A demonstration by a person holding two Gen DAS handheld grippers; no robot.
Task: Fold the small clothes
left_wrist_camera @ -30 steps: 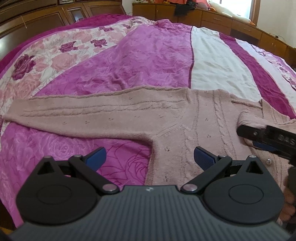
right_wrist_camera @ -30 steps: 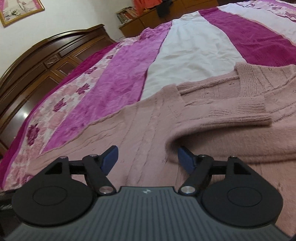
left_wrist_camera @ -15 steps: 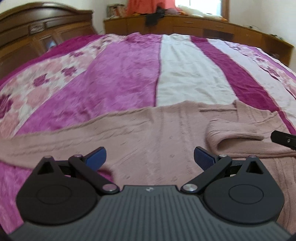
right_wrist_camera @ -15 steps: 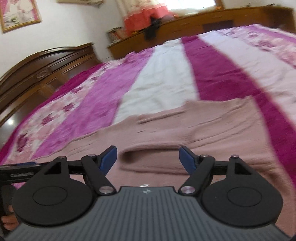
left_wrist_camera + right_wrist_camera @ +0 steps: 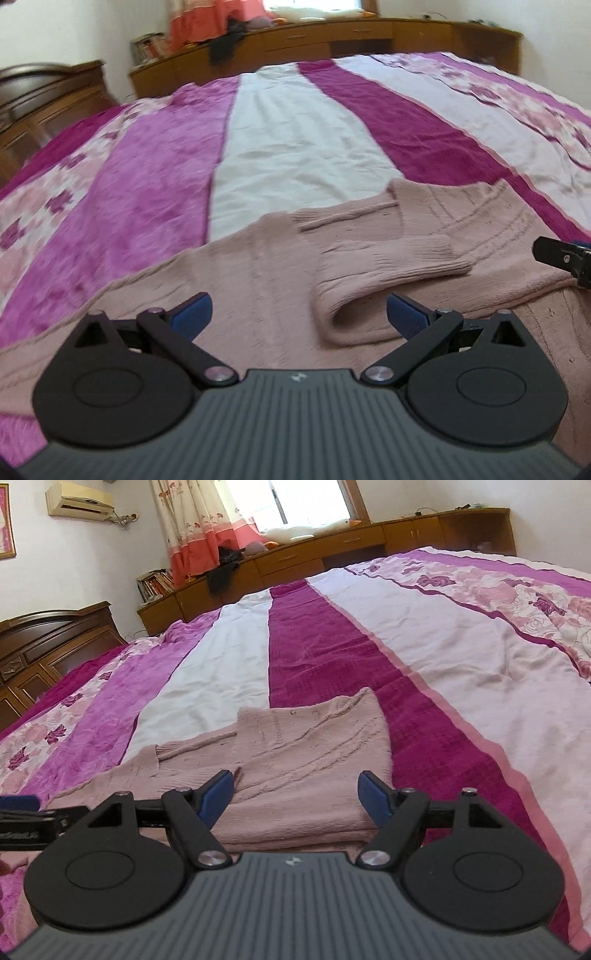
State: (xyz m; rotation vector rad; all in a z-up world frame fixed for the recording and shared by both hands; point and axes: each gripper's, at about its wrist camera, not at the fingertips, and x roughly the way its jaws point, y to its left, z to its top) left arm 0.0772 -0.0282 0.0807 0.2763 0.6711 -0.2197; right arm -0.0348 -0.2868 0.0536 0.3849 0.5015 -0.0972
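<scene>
Left wrist view: left gripper (image 5: pixel 299 314) hangs with fingers spread wide and empty over the pink sweater (image 5: pixel 258 280), which lies flat on the striped bedspread (image 5: pixel 295 147) with one sleeve (image 5: pixel 388 269) folded across the chest. Right gripper (image 5: pixel 295 797) is likewise spread and holding nothing, above the folded side of the sweater (image 5: pixel 306 760). Best next move, I judge: take the other sleeve near its cuff, off frame to the left here, pinch only the knit and not the bedspread, lay it straight across the body and keep the edges lined up so no bulge forms
</scene>
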